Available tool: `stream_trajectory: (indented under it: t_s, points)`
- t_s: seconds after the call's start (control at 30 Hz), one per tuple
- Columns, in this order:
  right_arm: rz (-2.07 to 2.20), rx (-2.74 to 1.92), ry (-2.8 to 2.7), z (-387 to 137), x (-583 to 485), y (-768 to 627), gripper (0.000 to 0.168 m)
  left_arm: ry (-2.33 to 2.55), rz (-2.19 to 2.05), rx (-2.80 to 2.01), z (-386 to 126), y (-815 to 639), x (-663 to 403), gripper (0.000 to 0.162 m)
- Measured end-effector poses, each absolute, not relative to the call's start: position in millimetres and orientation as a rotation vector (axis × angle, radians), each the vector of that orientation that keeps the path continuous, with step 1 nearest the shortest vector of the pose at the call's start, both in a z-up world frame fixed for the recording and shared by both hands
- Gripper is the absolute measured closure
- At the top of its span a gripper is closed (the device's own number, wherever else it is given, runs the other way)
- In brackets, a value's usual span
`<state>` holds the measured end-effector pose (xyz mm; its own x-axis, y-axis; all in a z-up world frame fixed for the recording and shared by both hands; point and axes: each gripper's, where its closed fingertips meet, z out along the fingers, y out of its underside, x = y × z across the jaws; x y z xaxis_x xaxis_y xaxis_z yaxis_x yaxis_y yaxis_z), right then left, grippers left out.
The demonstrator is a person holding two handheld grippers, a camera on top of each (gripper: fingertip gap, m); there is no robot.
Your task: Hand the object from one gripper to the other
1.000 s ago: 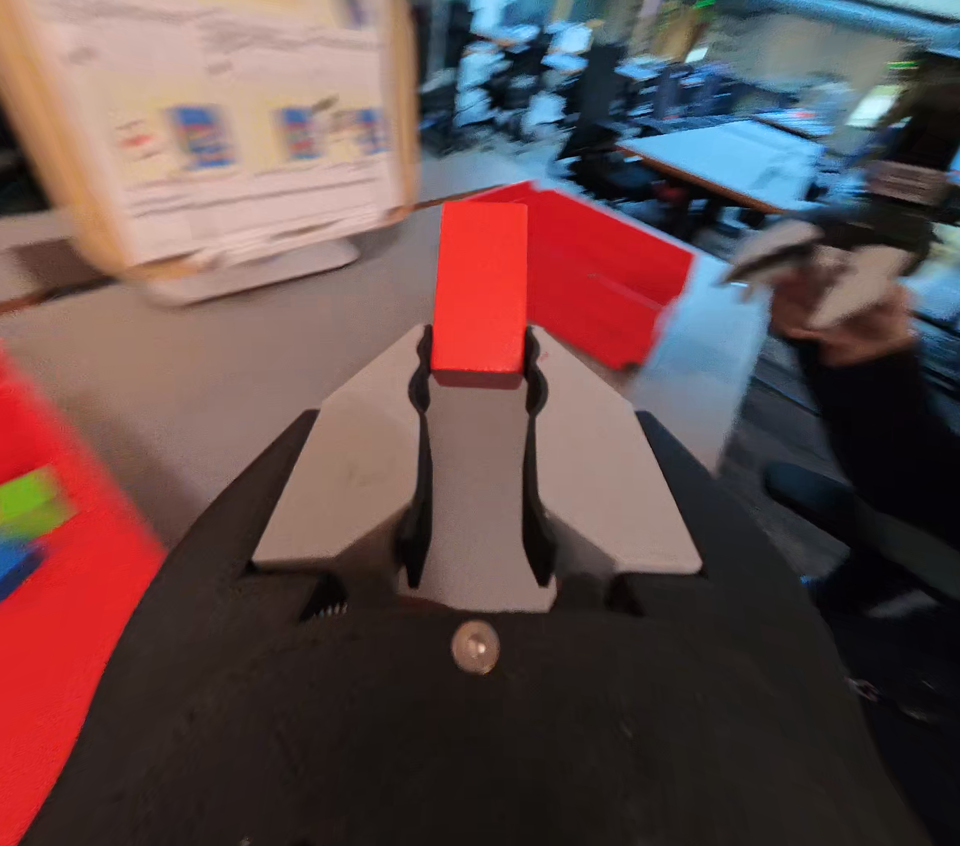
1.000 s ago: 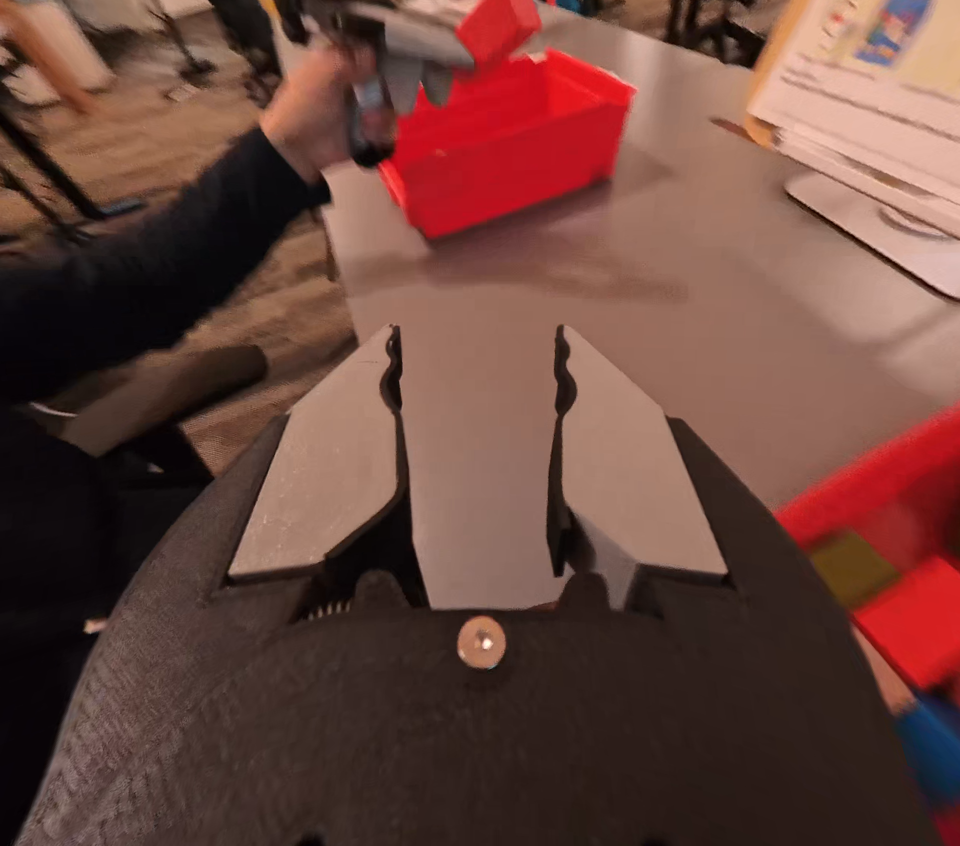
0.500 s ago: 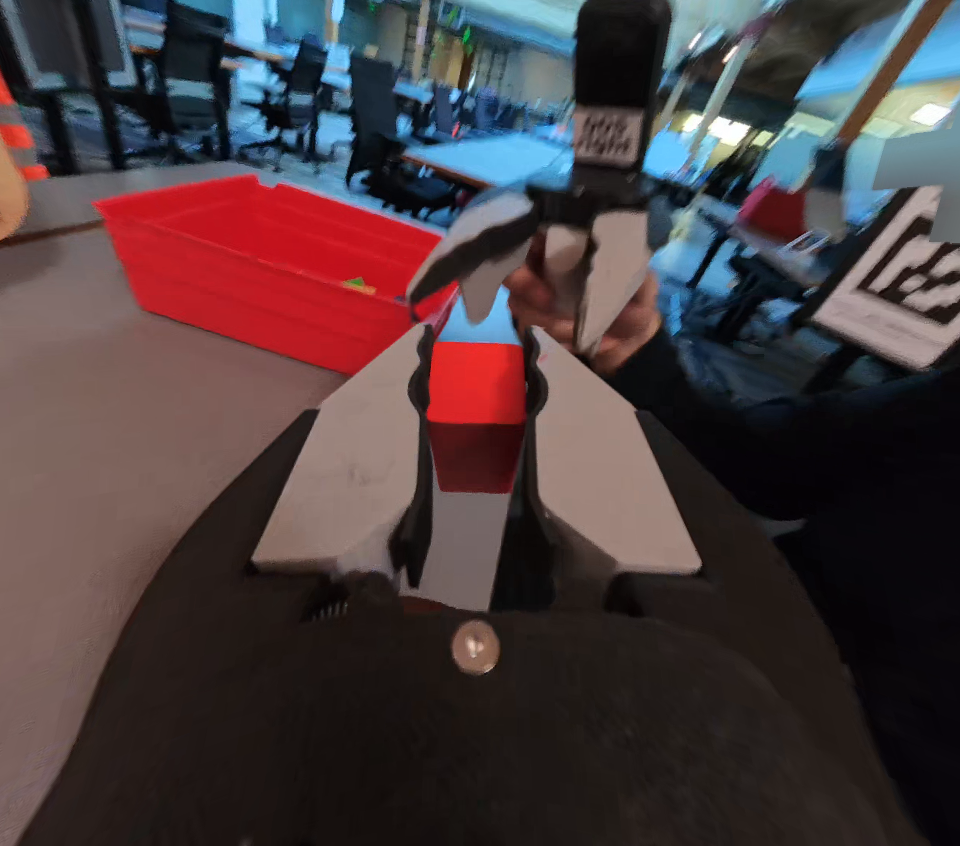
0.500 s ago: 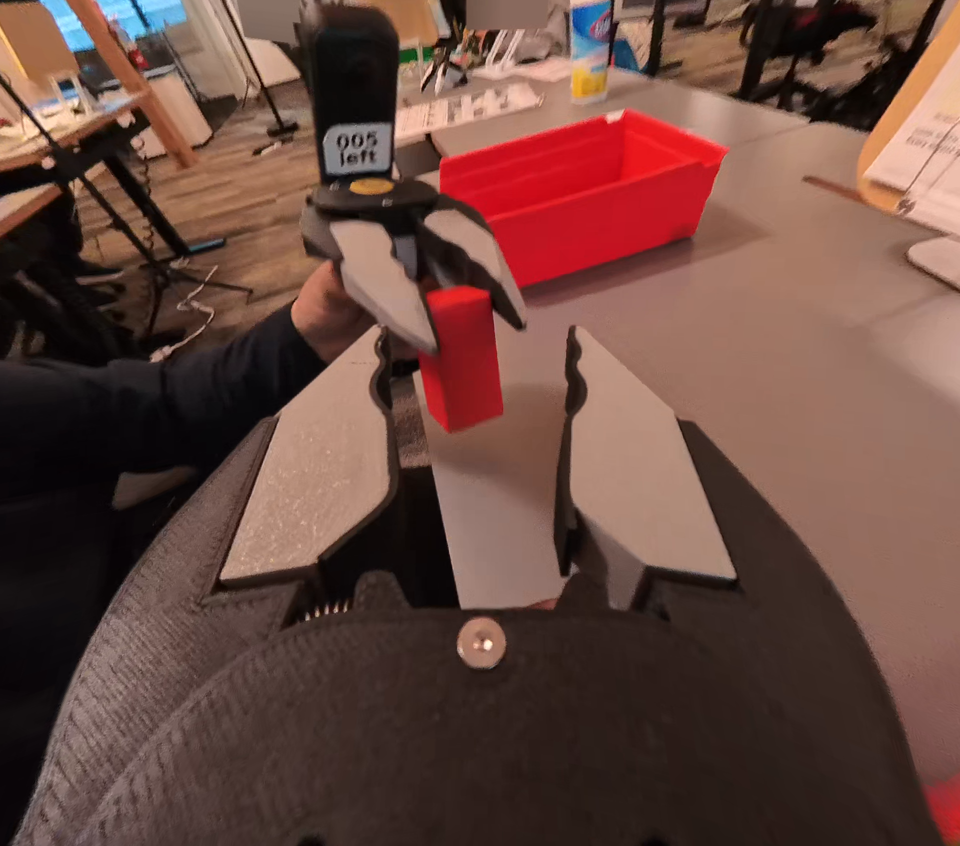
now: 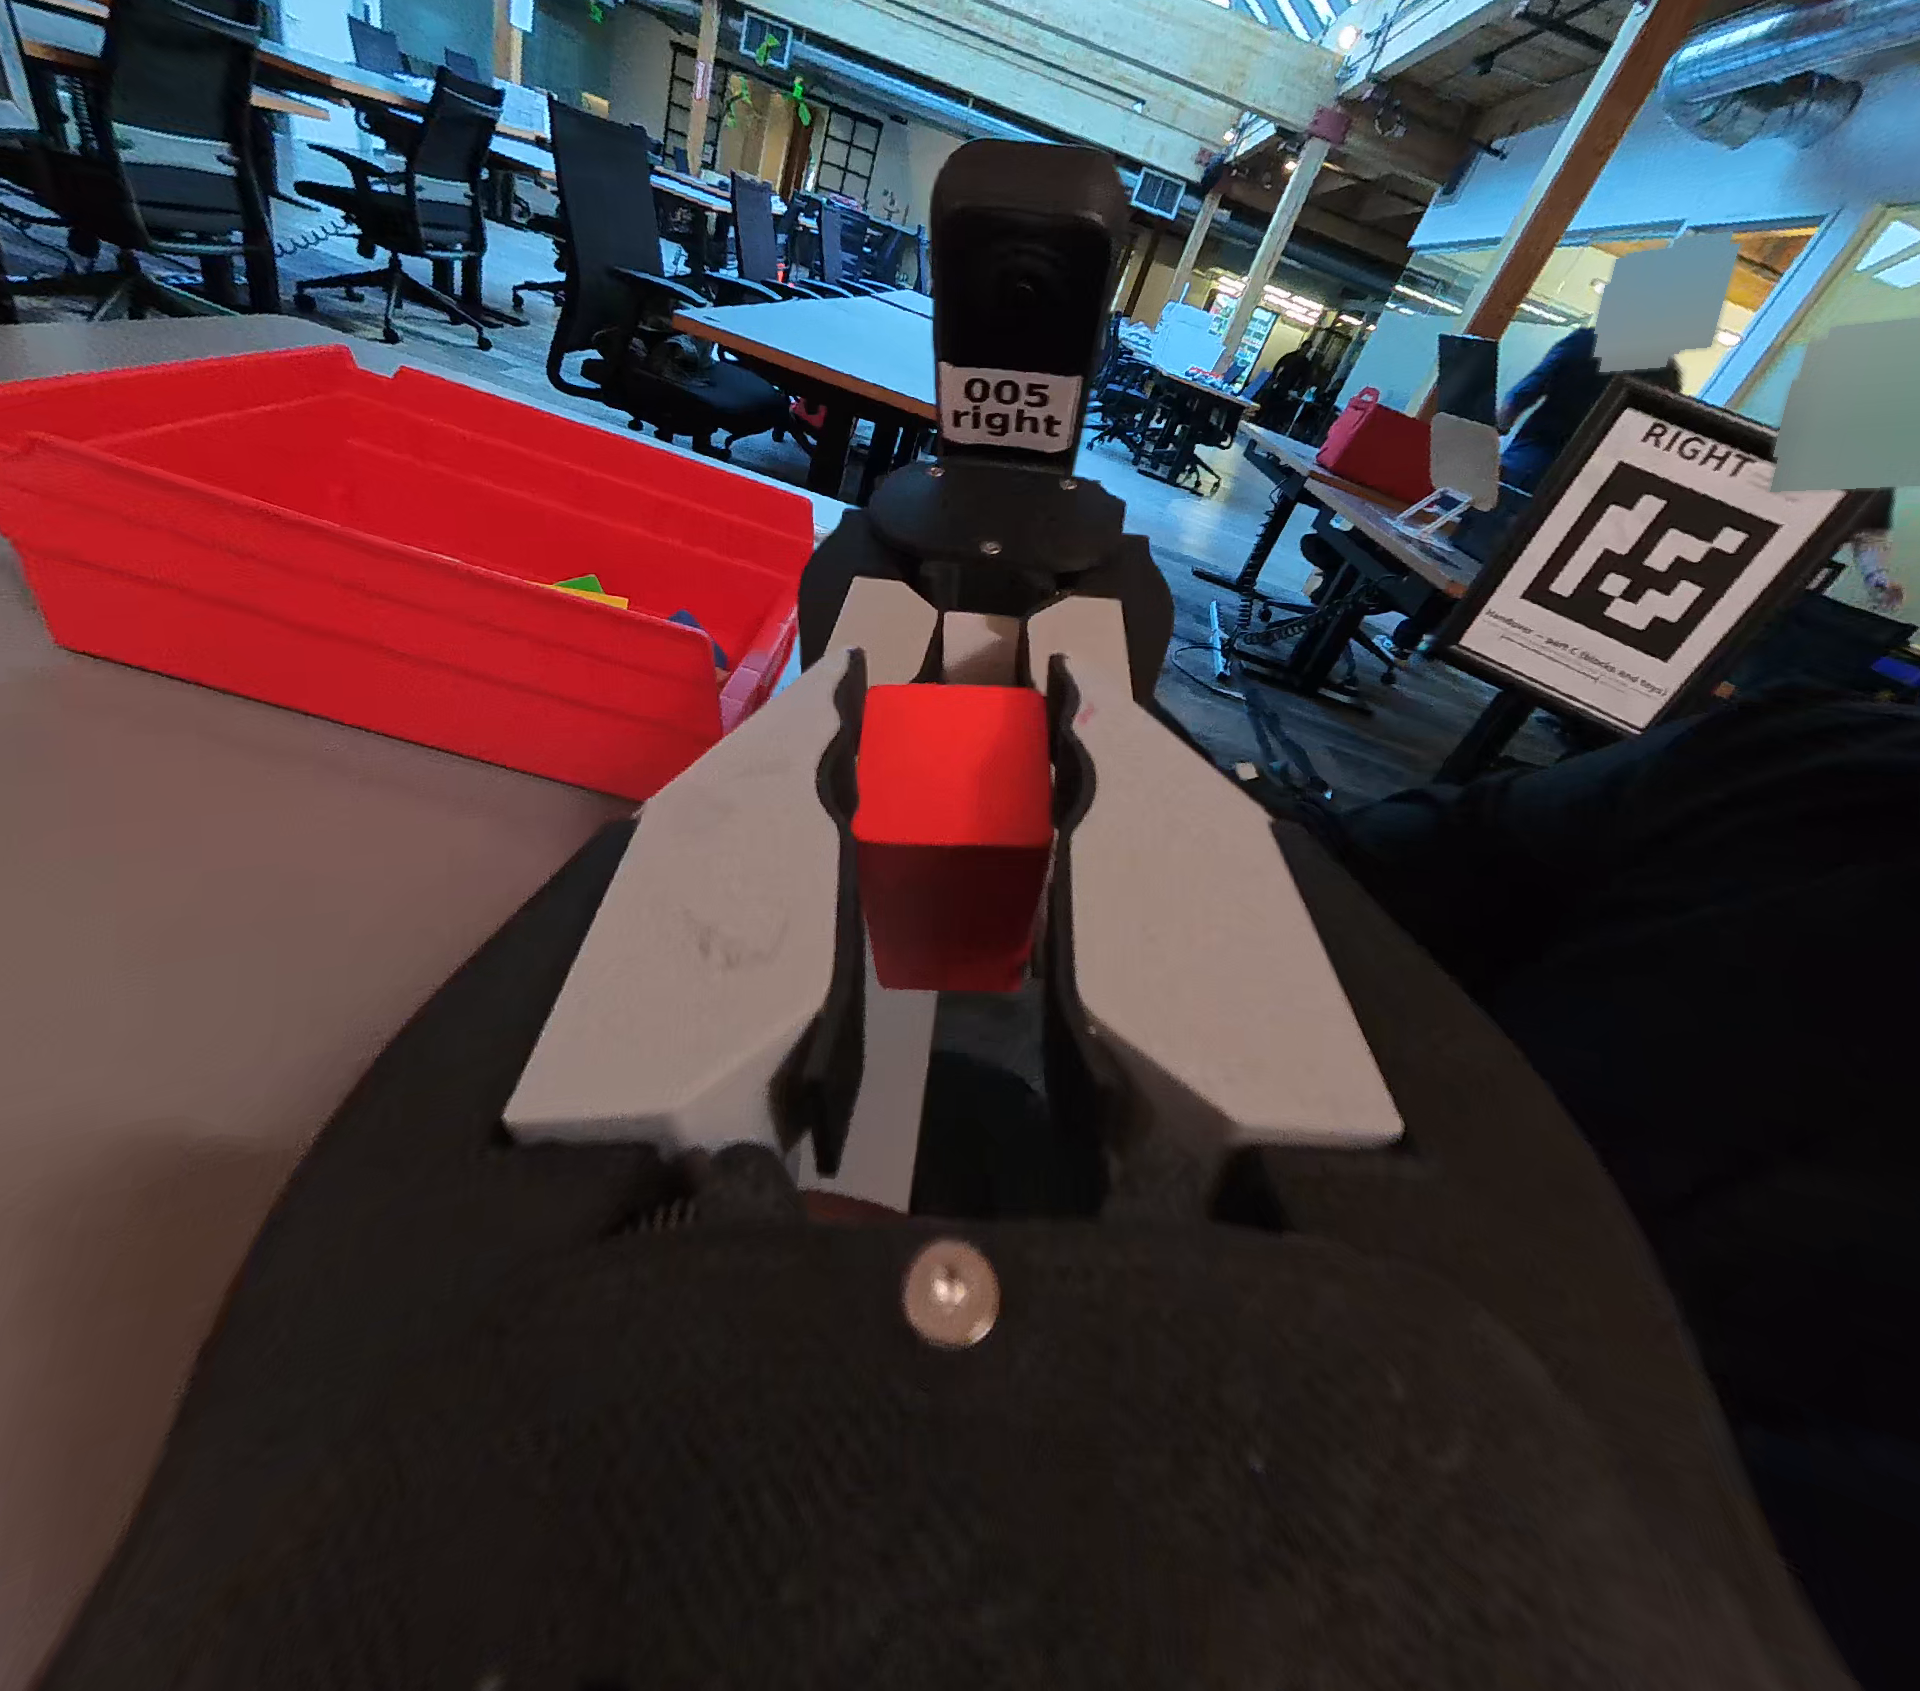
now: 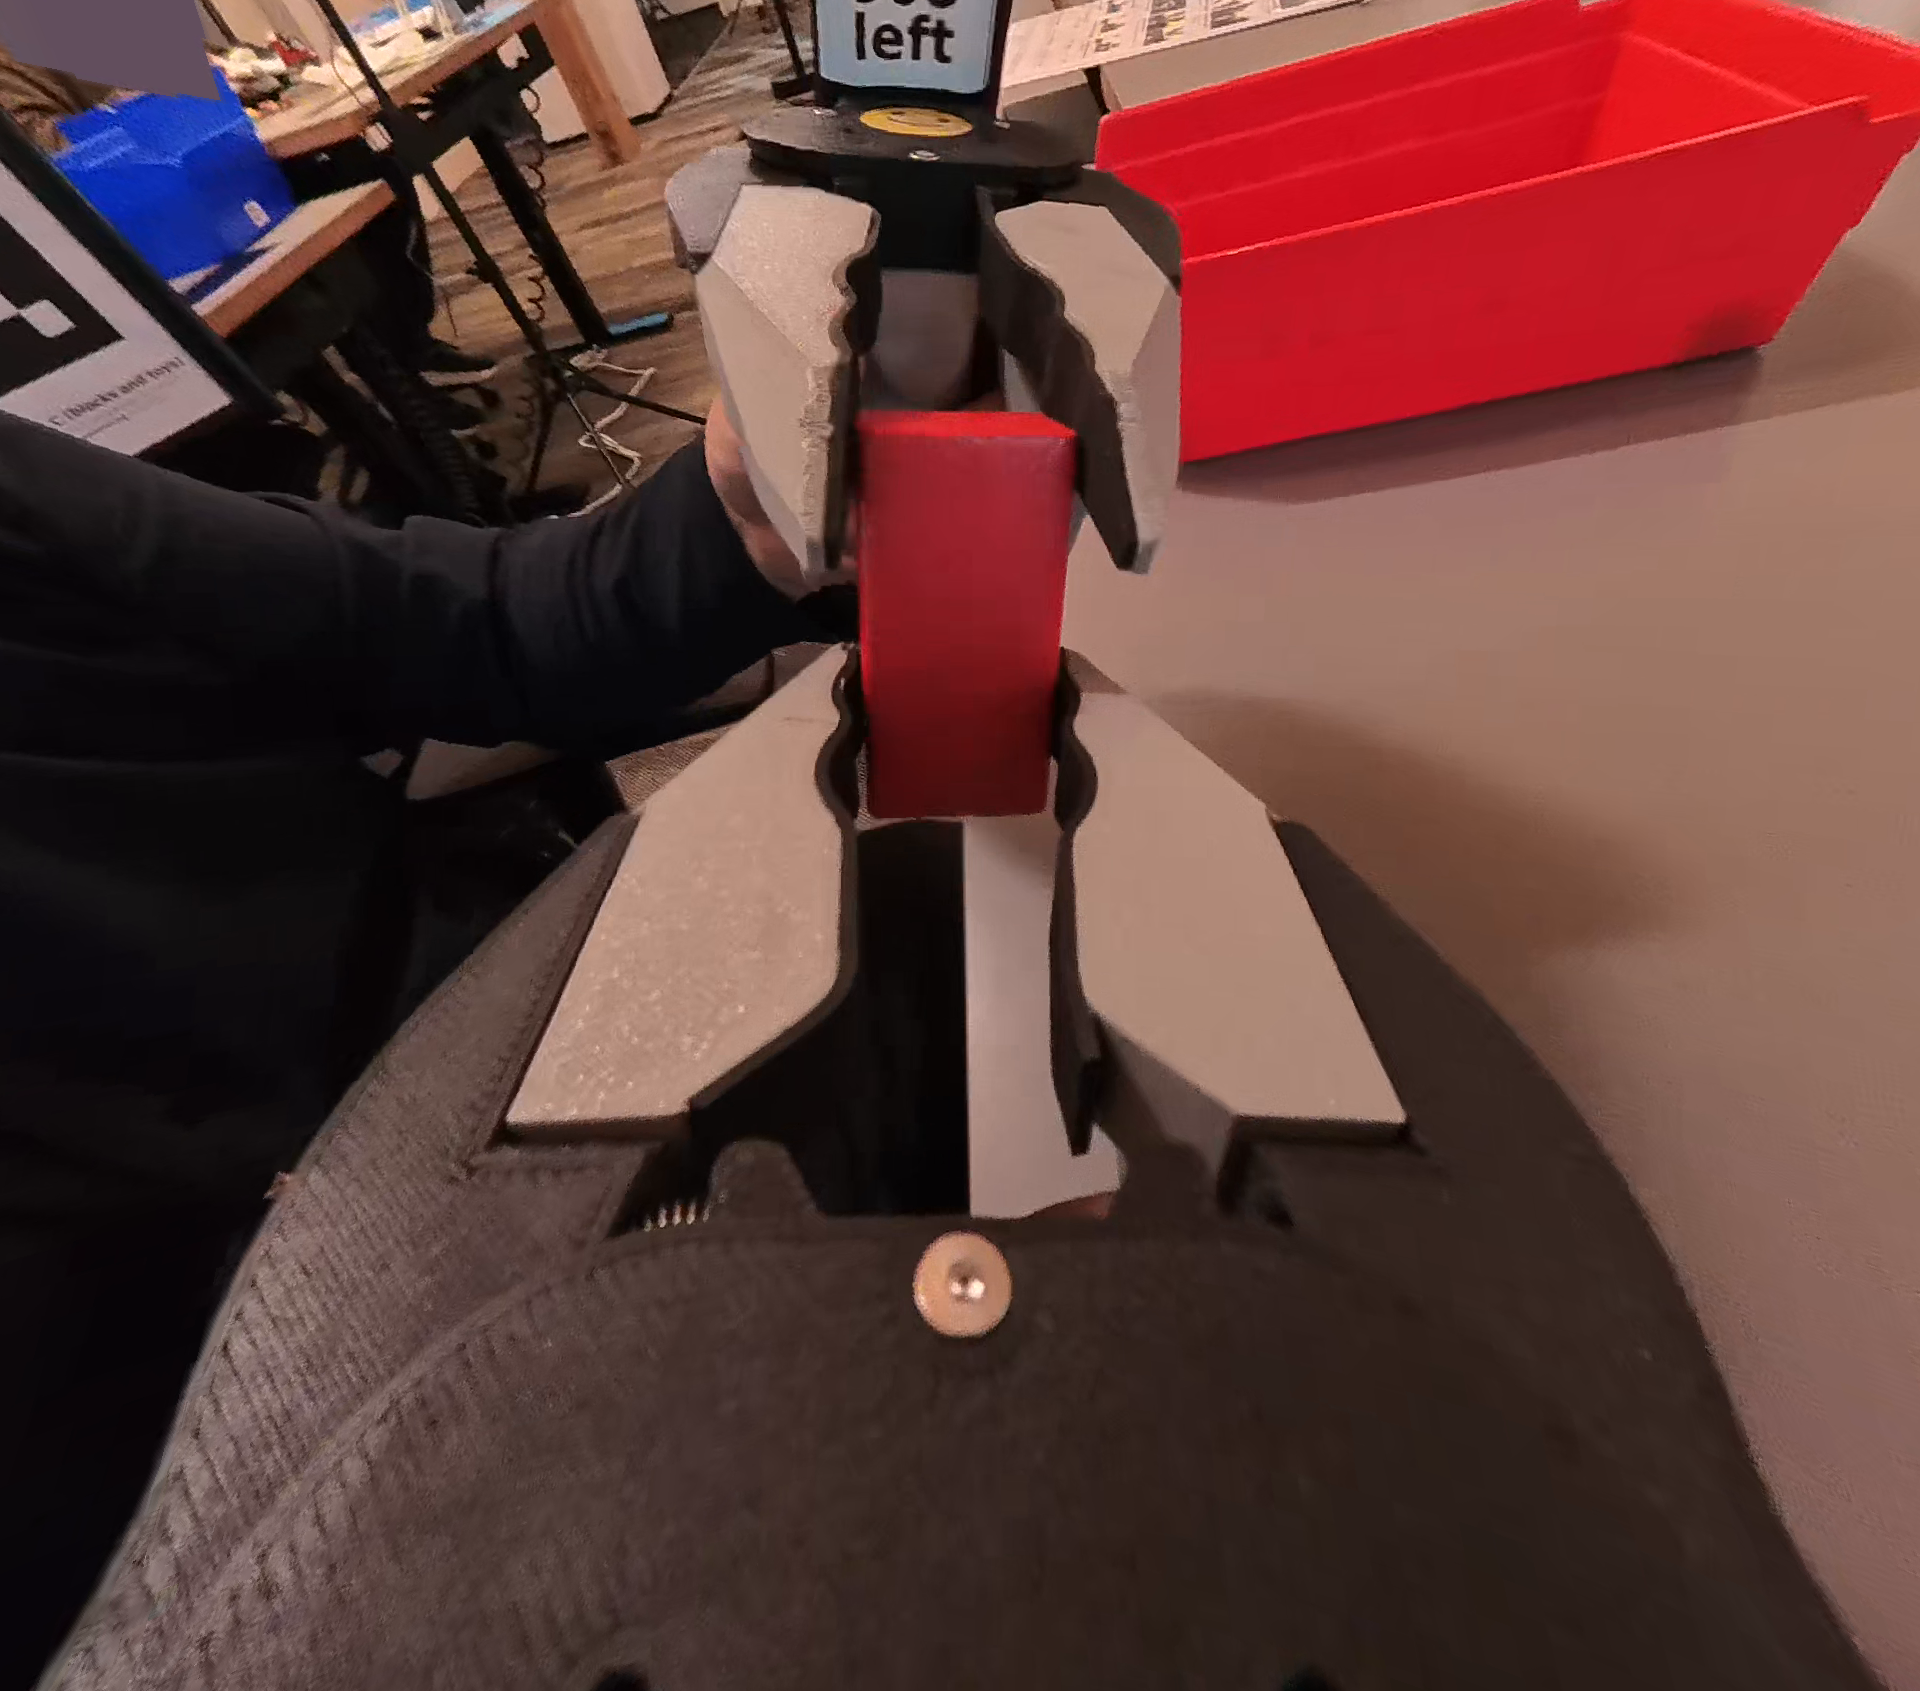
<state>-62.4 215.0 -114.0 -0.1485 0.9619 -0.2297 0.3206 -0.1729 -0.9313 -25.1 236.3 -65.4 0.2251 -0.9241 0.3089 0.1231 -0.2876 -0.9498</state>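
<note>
Since half a second ago the two grippers have closed the gap between them, and the right gripper's fingers, spread wide then, now sit against the near end of the rectangular red wooden block (image 6: 961, 602). That block bridges the two tools above the grey tabletop (image 6: 1507, 706), near its edge. Its far end sits between the grey, wavy-edged fingers (image 6: 774, 353) of the left gripper (image 6: 961, 394), which is clamped on it, as the left wrist view confirms: there the left gripper (image 5: 951, 768) pinches the red wooden block (image 5: 951, 820) on both sides. At the near end, the right gripper (image 6: 956, 748) presses its tips onto the block's flanks and grasps it too; in the left wrist view the right gripper (image 5: 977, 654) sits just behind the block, its fingertips hidden. Beyond the block, farther along the tabletop, stands an open red plastic bin (image 6: 1455, 270), with a few small coloured pieces inside the bin (image 5: 343, 602). A hand (image 6: 743, 498) in a dark sleeve (image 6: 364, 602) holds the left gripper, beside the block.
</note>
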Motion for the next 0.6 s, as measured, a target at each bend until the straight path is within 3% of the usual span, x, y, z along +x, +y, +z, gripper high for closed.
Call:
stream_trajectory:
  t_s: [0.37,0.47,0.6]
  points:
    - [1.310,-1.532,-1.434,-111,-64,216,0.135,0.765,-1.266,-1.509,-64,236,-29,0.129]
    - [1.235,-1.560,-1.400,-114,-61,227,0.135,0.687,-1.218,-1.512,-52,244,-49,0.118]
    - [1.053,-1.642,-1.280,-108,-36,268,0.135,0.571,-1.095,-1.527,-35,252,-95,0.118]
